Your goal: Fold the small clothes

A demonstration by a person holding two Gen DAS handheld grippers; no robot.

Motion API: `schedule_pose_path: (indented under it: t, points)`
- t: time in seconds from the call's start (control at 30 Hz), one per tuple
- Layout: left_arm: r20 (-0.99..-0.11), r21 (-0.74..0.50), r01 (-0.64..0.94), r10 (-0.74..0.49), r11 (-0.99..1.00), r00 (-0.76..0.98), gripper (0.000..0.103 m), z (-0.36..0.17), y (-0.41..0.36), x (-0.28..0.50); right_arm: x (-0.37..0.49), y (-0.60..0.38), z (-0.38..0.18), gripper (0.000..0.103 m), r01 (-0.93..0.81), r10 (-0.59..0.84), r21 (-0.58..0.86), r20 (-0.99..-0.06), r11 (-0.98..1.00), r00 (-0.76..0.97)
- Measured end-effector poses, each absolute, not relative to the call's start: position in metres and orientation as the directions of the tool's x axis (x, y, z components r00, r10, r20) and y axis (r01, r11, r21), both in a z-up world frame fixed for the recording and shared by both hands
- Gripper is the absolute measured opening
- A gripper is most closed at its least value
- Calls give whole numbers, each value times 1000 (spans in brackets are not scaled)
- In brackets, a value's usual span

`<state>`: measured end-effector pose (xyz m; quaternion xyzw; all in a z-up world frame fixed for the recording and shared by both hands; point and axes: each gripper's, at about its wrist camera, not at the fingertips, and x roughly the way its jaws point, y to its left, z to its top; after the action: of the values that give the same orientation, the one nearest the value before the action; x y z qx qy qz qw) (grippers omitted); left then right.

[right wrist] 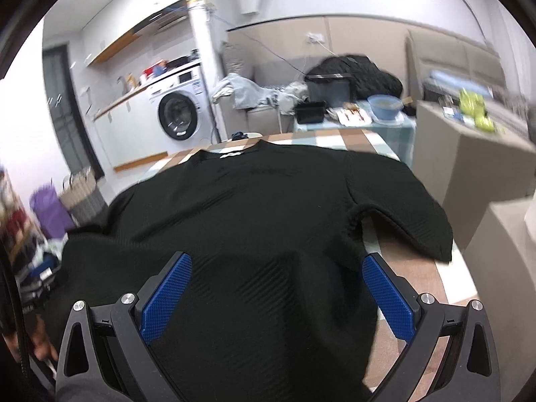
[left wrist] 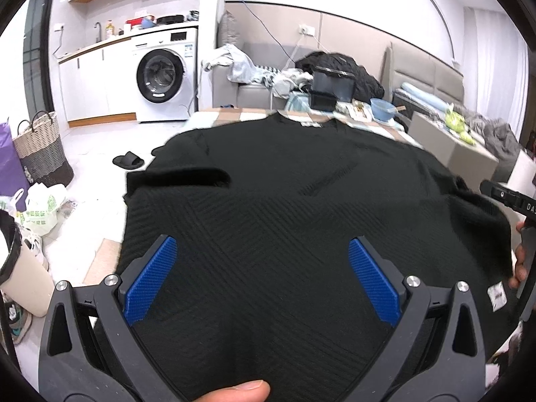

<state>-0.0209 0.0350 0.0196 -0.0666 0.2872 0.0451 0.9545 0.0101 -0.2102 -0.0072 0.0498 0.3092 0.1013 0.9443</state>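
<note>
A black textured T-shirt (left wrist: 284,174) lies spread on a table with a checked cloth (left wrist: 234,114), collar at the far end. My left gripper (left wrist: 262,241) is open, its blue pads (left wrist: 150,278) wide apart above the shirt's near hem. A thumb (left wrist: 241,392) shows at the bottom edge. The other gripper's black body (left wrist: 512,197) and a hand are at the right edge. In the right wrist view the same T-shirt (right wrist: 251,201) fills the middle, one short sleeve (right wrist: 402,221) spread to the right. My right gripper (right wrist: 277,257) is open over the raised near fabric.
Beyond the table stand a black box (left wrist: 323,98) and a blue bowl (left wrist: 383,109). A sofa with piled clothes (left wrist: 241,63), a washing machine (left wrist: 164,77), a woven basket (left wrist: 40,147) and a slipper (left wrist: 129,160) lie further off. Cardboard boxes (right wrist: 469,154) stand at the right.
</note>
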Motion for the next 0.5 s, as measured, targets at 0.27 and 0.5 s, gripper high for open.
schedule_pose_path:
  t: [0.27, 0.5]
  points:
    - [-575, -164, -215, 84, 963, 814, 102, 31, 79, -4, 33, -312, -17, 94, 122, 184, 410, -631, 904, 754]
    - [-627, -228, -254, 58, 940, 777, 102, 29, 116, 37, 70, -354, -37, 85, 235, 307, 598, -661, 766, 685]
